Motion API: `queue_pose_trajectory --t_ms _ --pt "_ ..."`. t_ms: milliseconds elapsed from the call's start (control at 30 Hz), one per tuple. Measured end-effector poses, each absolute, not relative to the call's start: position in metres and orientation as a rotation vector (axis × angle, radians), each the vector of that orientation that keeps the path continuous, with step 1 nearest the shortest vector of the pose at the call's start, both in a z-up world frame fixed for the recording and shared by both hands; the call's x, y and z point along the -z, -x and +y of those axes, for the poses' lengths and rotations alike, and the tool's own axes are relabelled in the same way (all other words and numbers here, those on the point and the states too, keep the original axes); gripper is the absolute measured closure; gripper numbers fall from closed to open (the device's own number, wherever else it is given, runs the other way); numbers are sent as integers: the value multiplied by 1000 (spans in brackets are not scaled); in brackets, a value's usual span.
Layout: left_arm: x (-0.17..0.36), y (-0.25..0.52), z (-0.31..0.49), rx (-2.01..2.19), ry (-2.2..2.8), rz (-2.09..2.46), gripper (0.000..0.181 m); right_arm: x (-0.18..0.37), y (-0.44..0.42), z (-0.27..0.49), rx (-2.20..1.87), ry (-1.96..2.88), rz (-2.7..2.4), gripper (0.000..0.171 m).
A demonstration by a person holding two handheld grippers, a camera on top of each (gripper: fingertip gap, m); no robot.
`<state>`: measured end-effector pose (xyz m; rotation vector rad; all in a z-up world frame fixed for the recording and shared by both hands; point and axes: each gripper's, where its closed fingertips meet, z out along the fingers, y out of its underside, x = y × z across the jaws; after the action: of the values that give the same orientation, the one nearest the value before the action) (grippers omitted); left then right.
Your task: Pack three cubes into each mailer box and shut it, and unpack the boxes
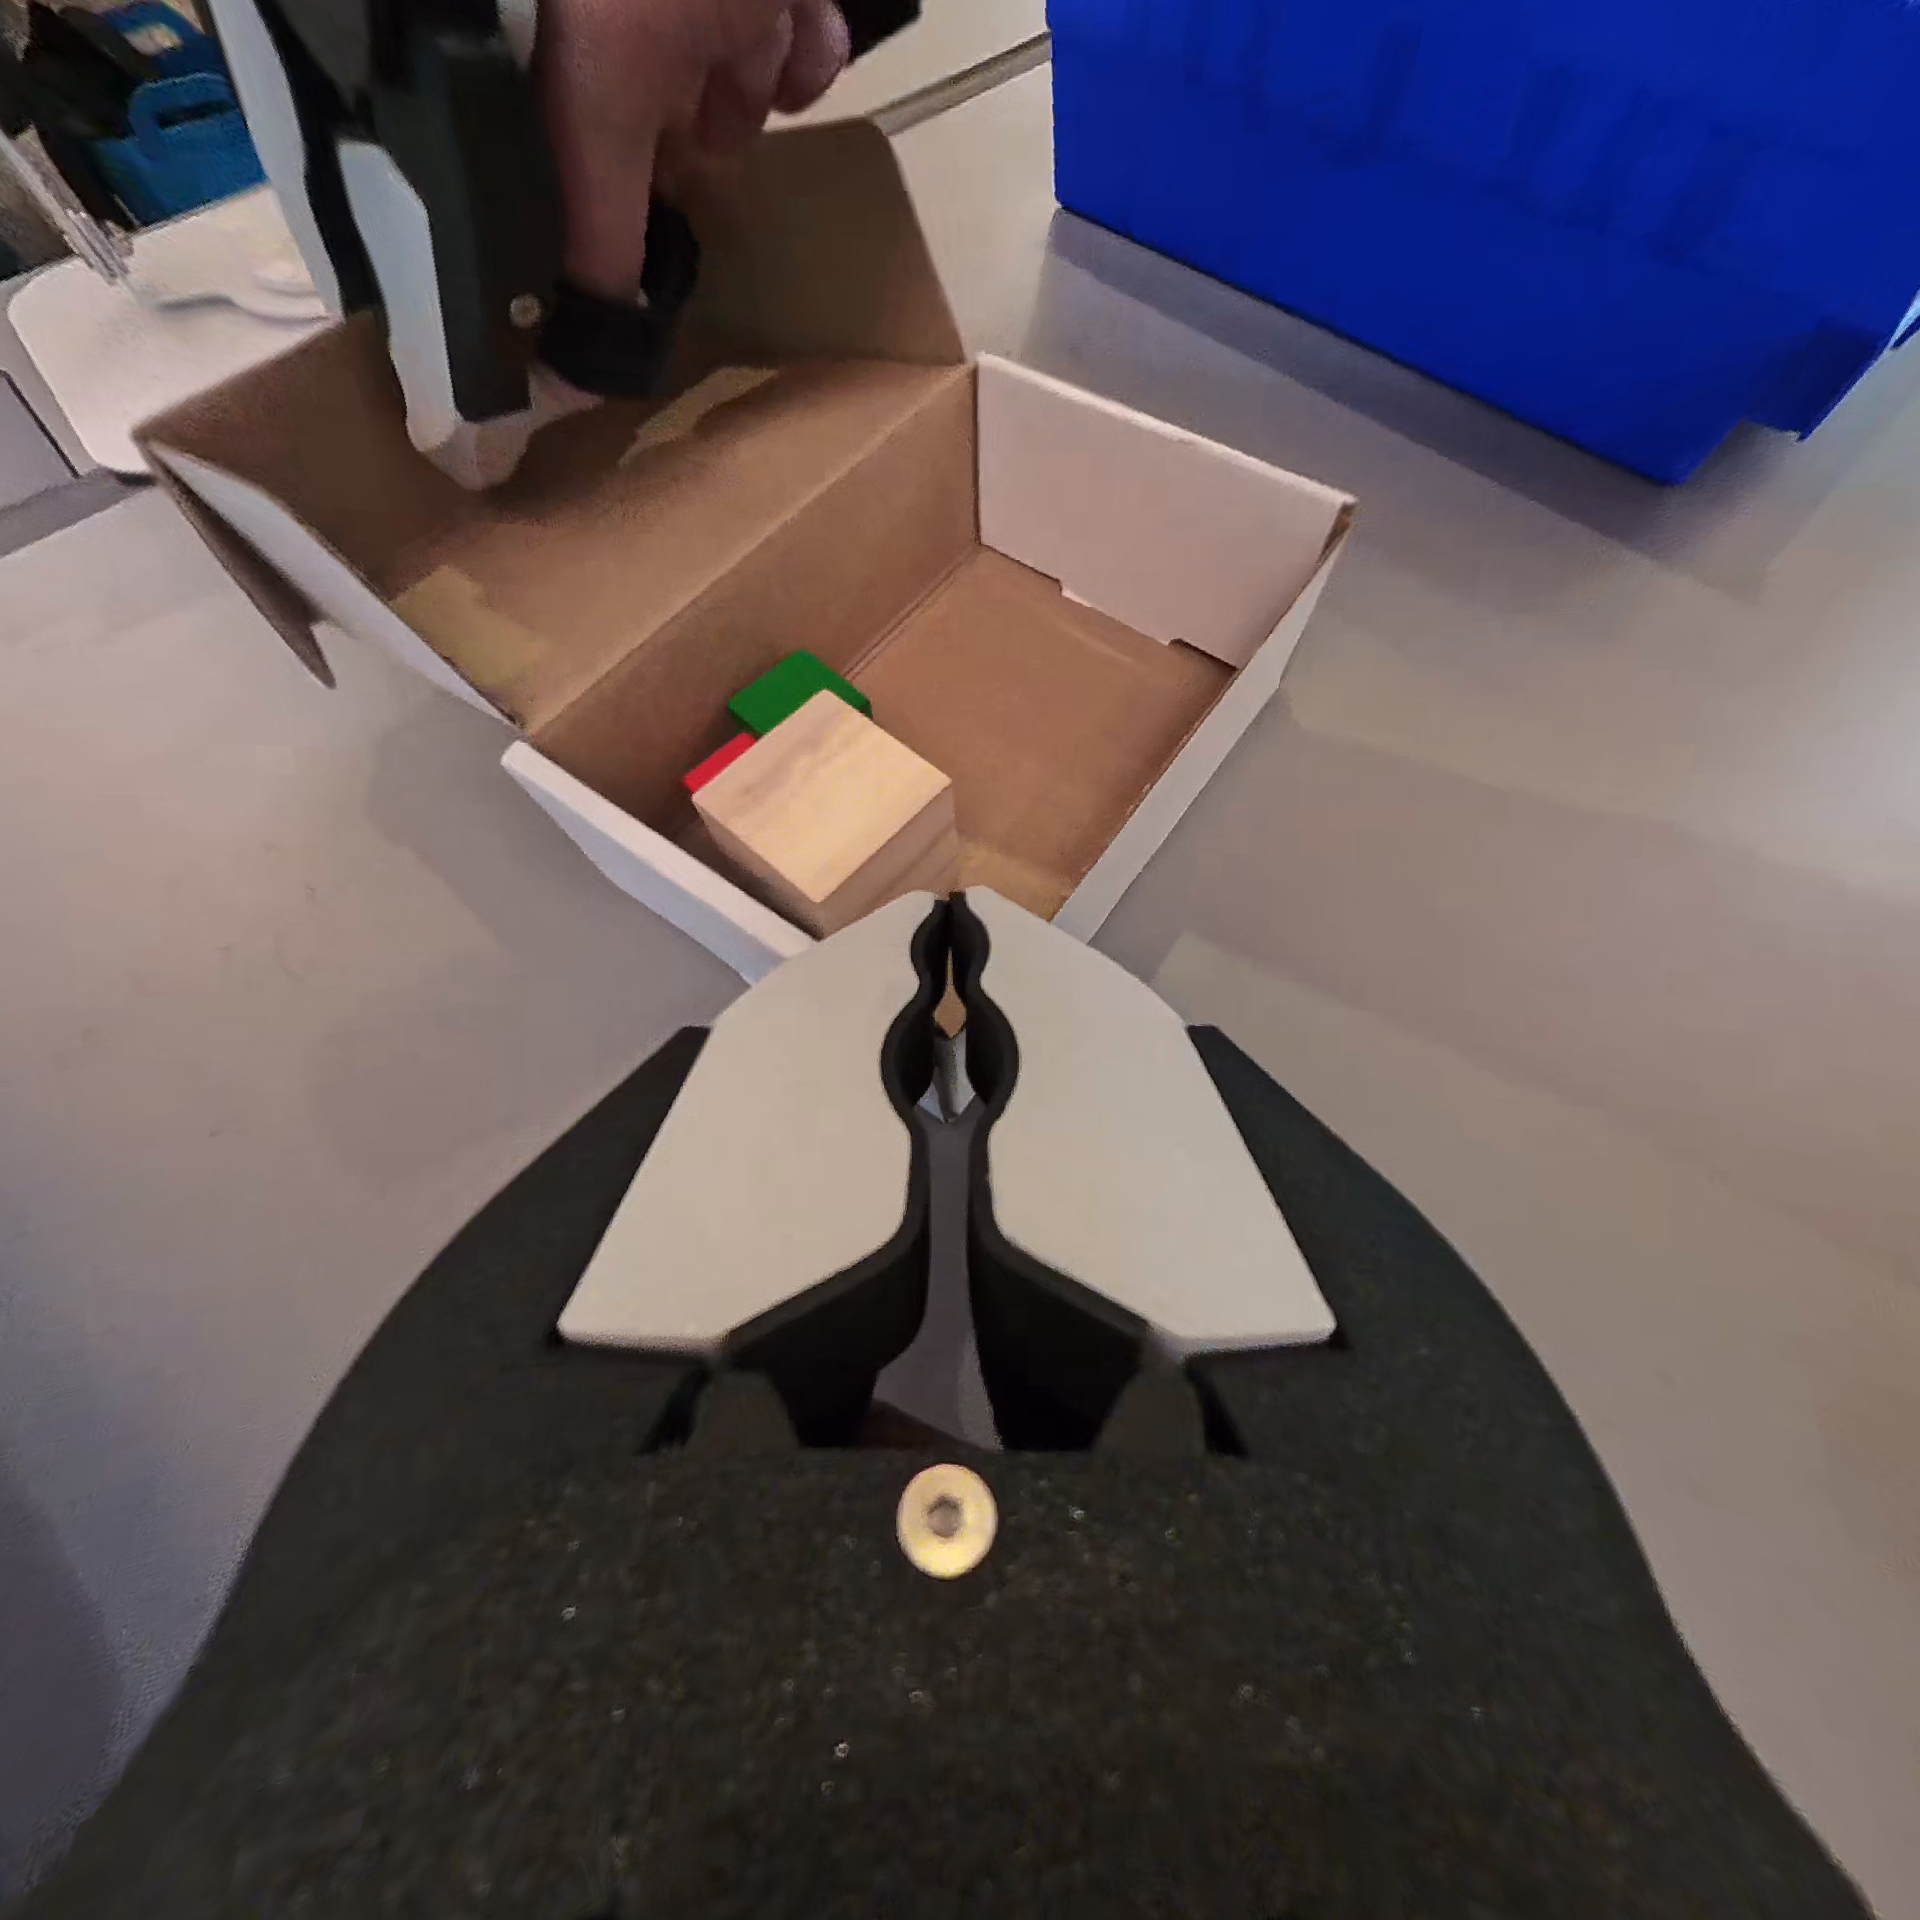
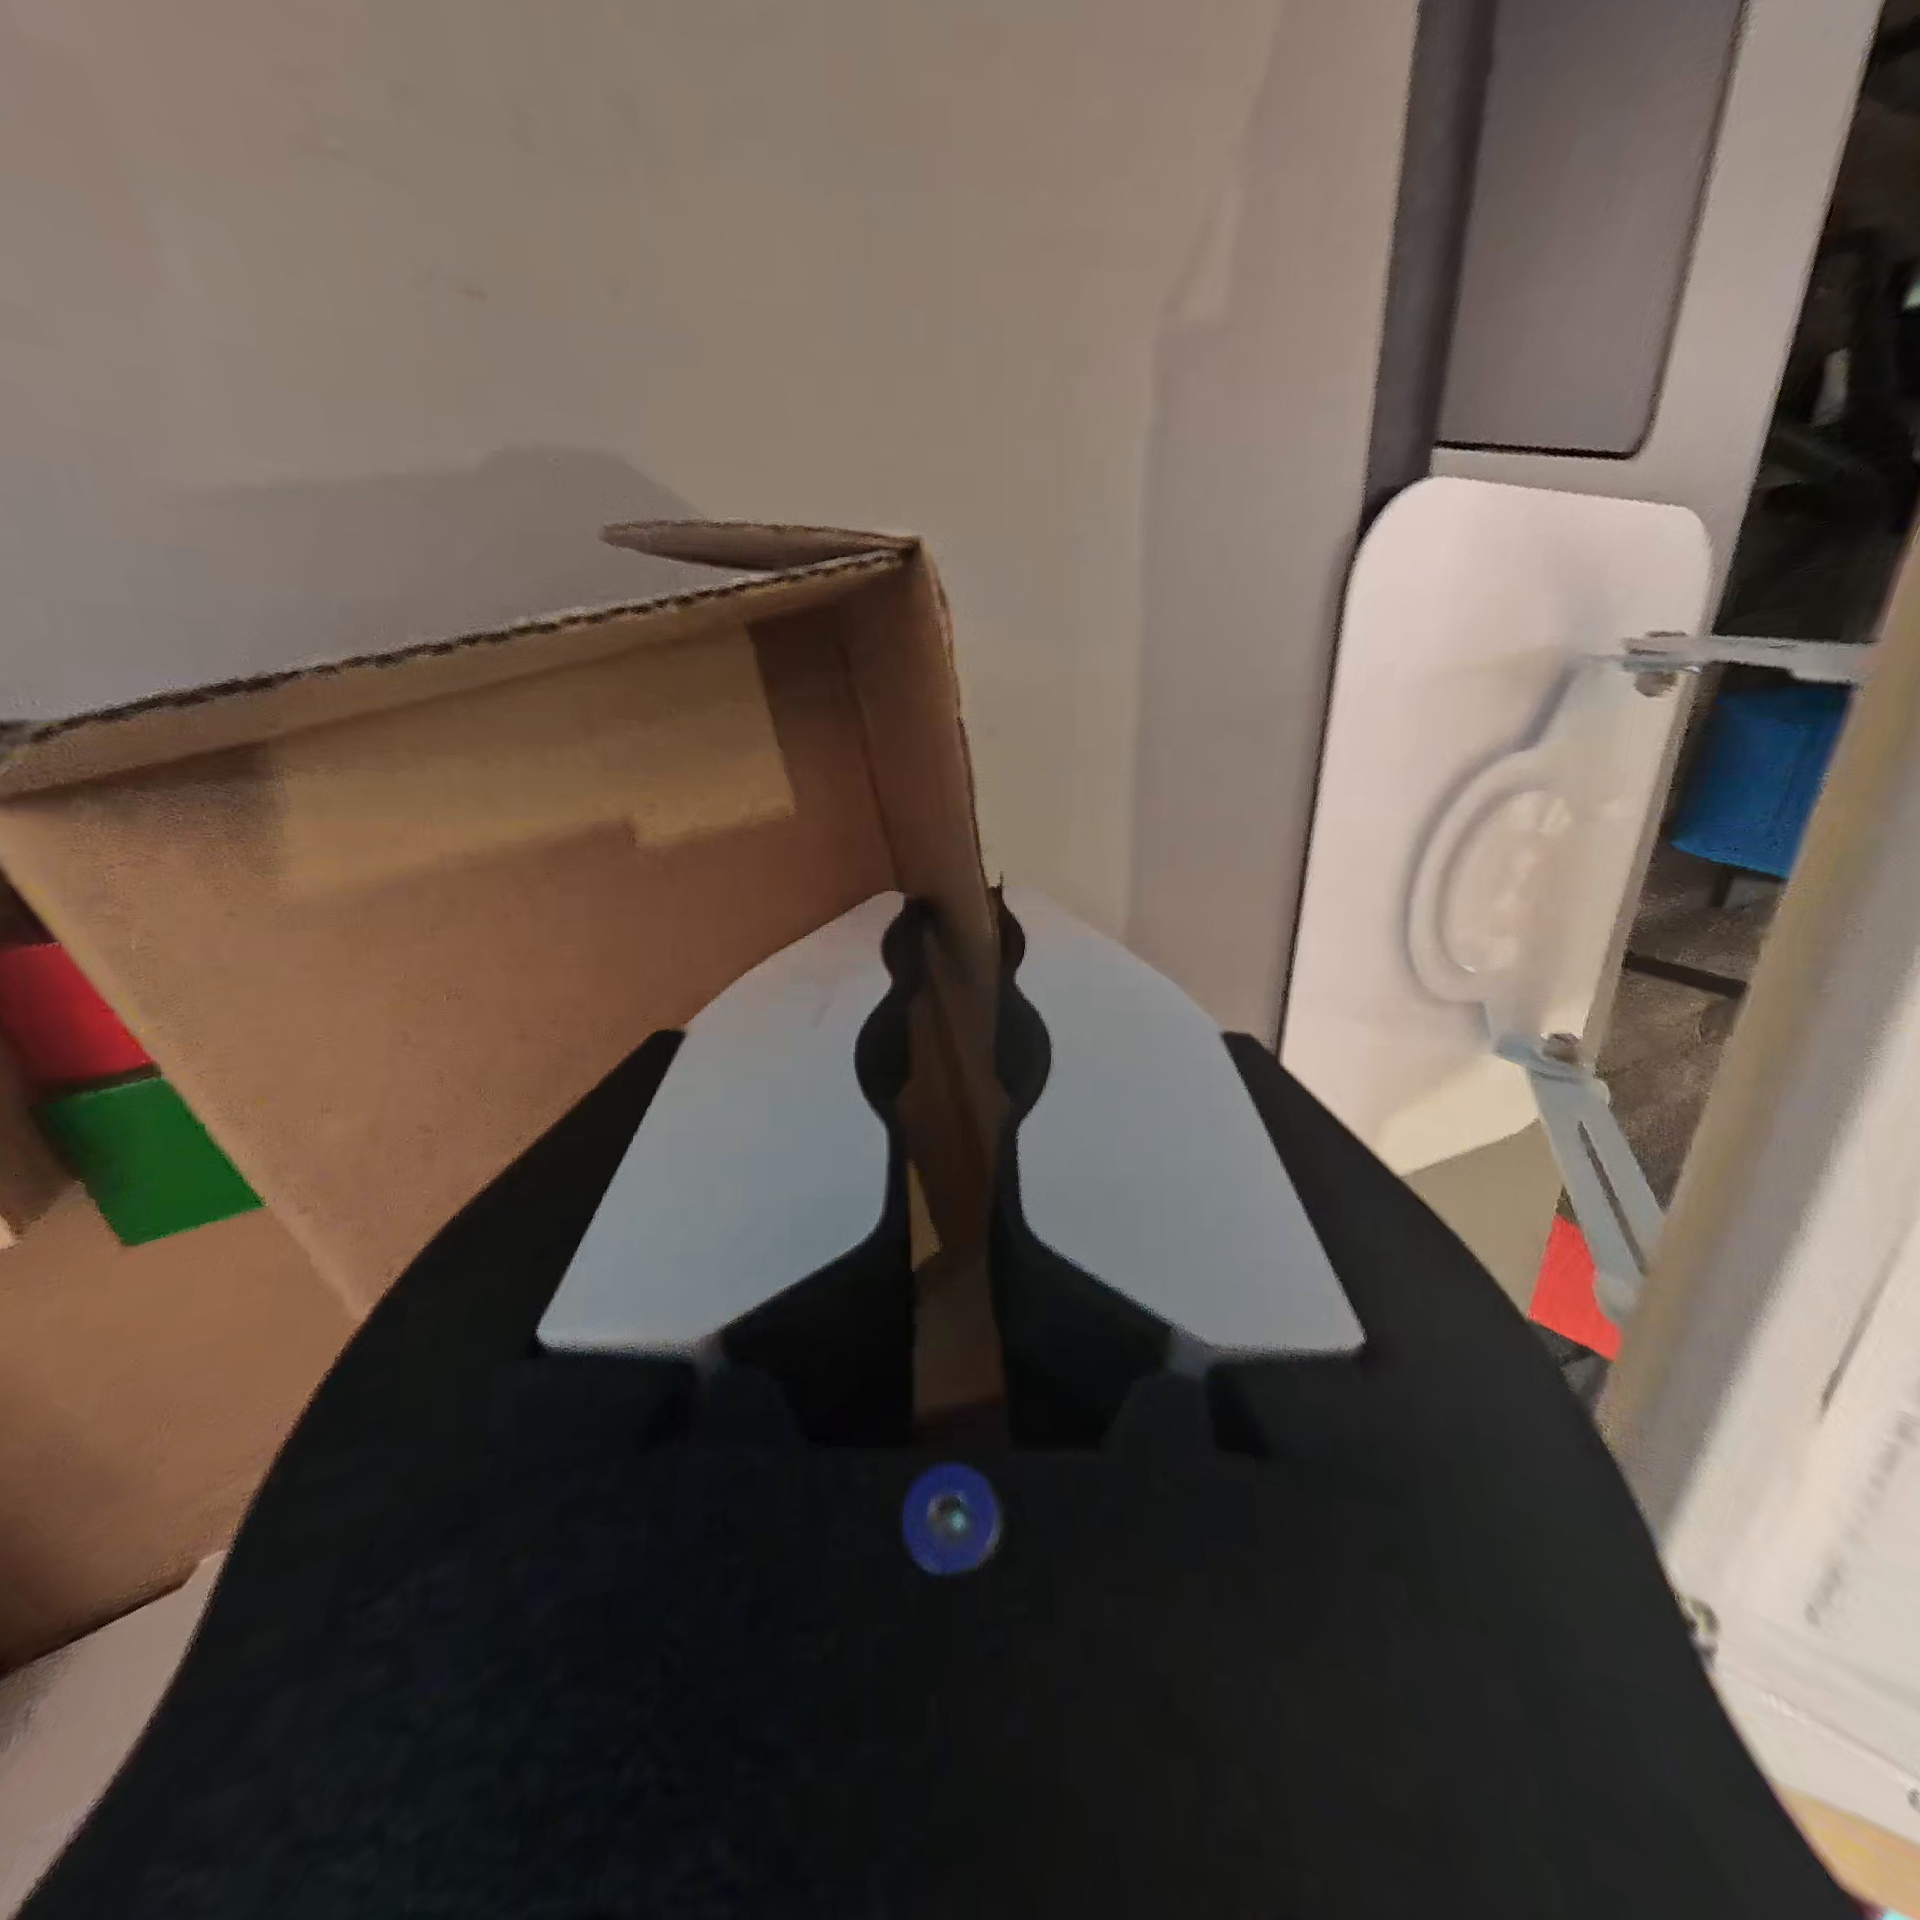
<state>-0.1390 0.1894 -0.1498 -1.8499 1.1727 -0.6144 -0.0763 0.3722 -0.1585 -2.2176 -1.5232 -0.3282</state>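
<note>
A white mailer box (image 1: 1143, 488) with a brown inside stands open on the table. In it lie a plain wooden cube (image 1: 821, 800), a green cube (image 1: 795, 691) and a red cube (image 1: 719, 761), packed close at the near corner. My left gripper (image 1: 951, 906) is shut at the box's near corner, with a sliver of cardboard between its pads. My right gripper (image 2: 961, 914) is shut on the side flap (image 2: 935, 748) of the raised lid (image 2: 416, 883). It also shows in the left wrist view (image 1: 473, 457), held by a hand. The red cube (image 2: 57, 1003) and green cube (image 2: 145, 1153) show at the right wrist view's left edge.
A large blue bin (image 1: 1455, 208) stands on the grey table (image 1: 1558, 935) beyond the box to the right. A white plate with metal brackets (image 2: 1507, 810) and a red piece (image 2: 1574, 1288) are to the right of my right gripper. Some 20 cm of space lies between my two pairs of fingers.
</note>
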Motion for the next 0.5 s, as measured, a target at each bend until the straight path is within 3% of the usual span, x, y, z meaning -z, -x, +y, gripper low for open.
queue_pose_trajectory --t_ms 167,267,400,500 --pt "150 134 183 646 1863 1125 181 146 89 376 311 2192 -1462 144" --pt "150 133 182 653 1859 1120 181 104 95 369 257 2178 -1283 114" --pt "150 131 181 667 1854 1110 181 36 96 323 82 2171 -943 103" --pt "149 131 181 658 1849 1110 181 20 80 275 -20 2231 -719 109"
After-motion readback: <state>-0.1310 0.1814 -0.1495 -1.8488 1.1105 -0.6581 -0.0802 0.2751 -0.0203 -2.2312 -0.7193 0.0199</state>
